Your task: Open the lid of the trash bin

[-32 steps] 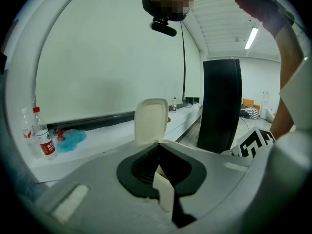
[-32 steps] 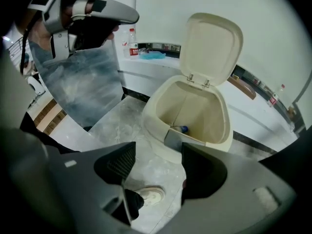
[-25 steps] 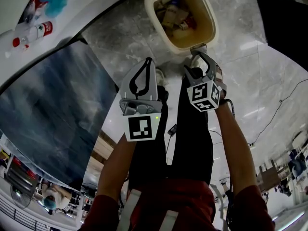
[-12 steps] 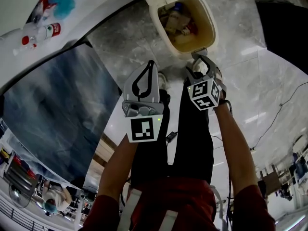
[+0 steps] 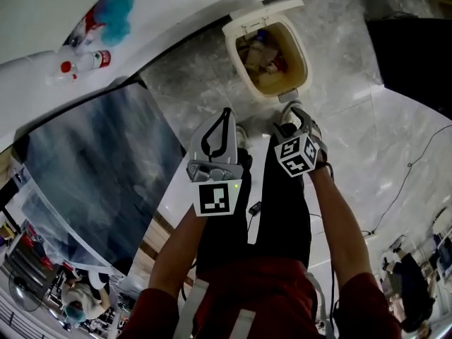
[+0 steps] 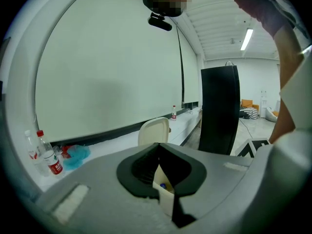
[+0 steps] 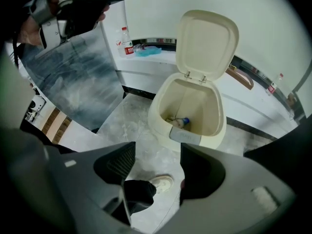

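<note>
Drifted lower in frame since a second ago: trash bin [image 5: 260, 96], now at 12 o'clock of the head view, lid [image 5: 265, 13] already swung upright. Left gripper [image 5: 226, 111] and right gripper [image 5: 291, 108] hang just below it.

Left gripper view: clenched tip to tip on nothing, lid at 12 o'clock.

Right gripper view: spread apart, empty, bin at 12 o'clock.

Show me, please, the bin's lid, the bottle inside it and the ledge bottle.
Lid [image 7: 207, 40]: right gripper view, raised inner face.
Bottle inside [image 7: 178, 123]: right gripper view, its body.
Ledge bottle [image 7: 128, 48]: right gripper view, its label.
</note>
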### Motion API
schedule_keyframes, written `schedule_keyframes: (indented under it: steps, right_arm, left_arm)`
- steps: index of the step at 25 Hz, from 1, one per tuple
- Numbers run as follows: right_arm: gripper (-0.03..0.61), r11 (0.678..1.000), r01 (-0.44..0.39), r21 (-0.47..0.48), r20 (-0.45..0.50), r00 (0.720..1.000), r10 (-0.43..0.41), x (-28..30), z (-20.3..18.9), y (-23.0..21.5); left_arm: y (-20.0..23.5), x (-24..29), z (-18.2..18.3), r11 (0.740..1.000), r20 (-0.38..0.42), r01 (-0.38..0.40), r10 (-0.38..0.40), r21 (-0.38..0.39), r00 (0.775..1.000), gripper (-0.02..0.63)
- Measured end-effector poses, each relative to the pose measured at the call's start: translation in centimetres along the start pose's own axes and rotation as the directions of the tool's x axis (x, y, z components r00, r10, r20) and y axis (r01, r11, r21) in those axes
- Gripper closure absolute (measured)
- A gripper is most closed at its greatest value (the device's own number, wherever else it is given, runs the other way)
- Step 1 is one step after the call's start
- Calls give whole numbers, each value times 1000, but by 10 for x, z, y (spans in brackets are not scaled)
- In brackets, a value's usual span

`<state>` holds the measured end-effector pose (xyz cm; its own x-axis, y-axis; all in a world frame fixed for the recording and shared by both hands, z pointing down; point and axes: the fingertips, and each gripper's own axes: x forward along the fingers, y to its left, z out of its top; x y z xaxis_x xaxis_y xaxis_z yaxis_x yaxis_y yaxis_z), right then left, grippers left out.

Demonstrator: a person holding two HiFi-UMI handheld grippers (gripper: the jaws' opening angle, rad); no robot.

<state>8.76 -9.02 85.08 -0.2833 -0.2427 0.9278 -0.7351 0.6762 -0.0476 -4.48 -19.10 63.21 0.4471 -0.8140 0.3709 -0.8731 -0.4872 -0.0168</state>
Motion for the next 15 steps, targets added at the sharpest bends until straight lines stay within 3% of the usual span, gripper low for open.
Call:
schedule_keyframes:
  steps: [8,10,15]
  right_arm:
    - [304,999,7,52,28,1000,-9,-64,2,25]
    - [305,997,23,75,63,998,-28,-84,12,28]
    - [308,986,63,151,182,979,-91,-135,49,27]
  left_arm:
    - [3,-34,50,999,49,-22,23,-26,999,609]
    - [5,-44,64,997,69,-37,41,-65,997,609]
    - [11,-66,101,997,120,-50,57,-59,991,609]
